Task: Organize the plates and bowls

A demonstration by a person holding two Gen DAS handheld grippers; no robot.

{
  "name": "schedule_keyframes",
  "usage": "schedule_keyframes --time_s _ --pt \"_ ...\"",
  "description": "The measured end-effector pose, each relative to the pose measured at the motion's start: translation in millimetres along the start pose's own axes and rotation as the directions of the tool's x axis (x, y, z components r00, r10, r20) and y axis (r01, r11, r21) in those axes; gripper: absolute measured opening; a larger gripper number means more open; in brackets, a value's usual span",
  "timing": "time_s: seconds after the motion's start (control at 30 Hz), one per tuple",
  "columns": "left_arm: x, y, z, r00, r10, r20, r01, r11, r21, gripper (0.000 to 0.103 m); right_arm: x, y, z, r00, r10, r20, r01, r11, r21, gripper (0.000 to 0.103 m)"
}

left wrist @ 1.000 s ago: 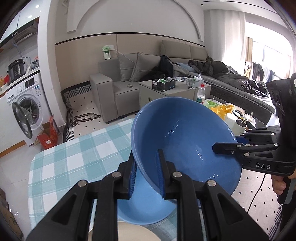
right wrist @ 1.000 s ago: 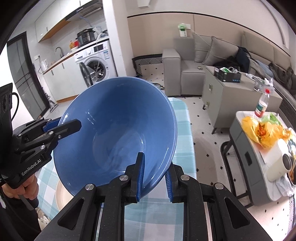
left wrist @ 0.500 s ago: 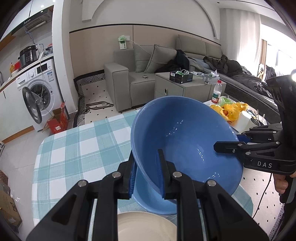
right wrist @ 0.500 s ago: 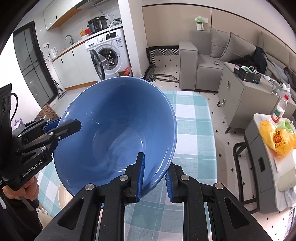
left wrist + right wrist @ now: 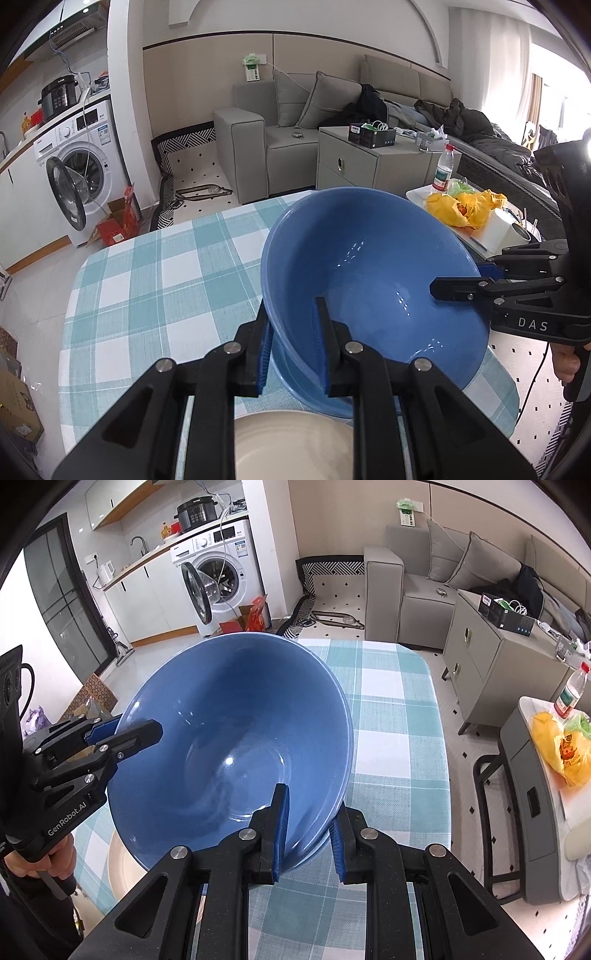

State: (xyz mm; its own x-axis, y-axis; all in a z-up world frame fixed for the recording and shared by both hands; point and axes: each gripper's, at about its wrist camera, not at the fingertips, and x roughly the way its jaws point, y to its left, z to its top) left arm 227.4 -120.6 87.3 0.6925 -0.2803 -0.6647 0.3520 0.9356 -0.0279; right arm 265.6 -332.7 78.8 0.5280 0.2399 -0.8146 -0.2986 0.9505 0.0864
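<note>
Both: left gripper (image 5: 291,354), right gripper (image 5: 308,829) clamp blue bowl (image 5: 236,746) rim | left only: second bowl (image 5: 295,384) beneath

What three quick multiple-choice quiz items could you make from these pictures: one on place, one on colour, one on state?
1. Where does the cream plate lie?
A. on the sofa
B. on the checked tablecloth, near the camera
C. on the washing machine

2. What colour is the held bowl?
A. blue
B. red
C. white

3. How is the bowl held?
A. by one gripper
B. by neither
C. by the left gripper and the right gripper, each clamped on its rim

Answers: 1 B, it sits below the bowl; 2 A, both views show blue; 3 C, pads pinch opposite rim edges.
</note>
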Motion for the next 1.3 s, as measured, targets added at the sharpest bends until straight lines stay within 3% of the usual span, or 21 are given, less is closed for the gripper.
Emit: schedule_keyframes --time_s 0.5,1.3 --pt "28 2 -12 0.998 0.005 -0.063 -0.005 1.0 0.001 0.018 30 -1 -4 0.998 -0.023 -0.059 0.023 1.0 -0.005 0.021" --pt "50 2 -31 0.991 0.067 -0.117 -0.061 0.997 0.052 0.018 45 23 -12 0.99 -0.122 -0.067 0.116 0.989 -0.097 0.021"
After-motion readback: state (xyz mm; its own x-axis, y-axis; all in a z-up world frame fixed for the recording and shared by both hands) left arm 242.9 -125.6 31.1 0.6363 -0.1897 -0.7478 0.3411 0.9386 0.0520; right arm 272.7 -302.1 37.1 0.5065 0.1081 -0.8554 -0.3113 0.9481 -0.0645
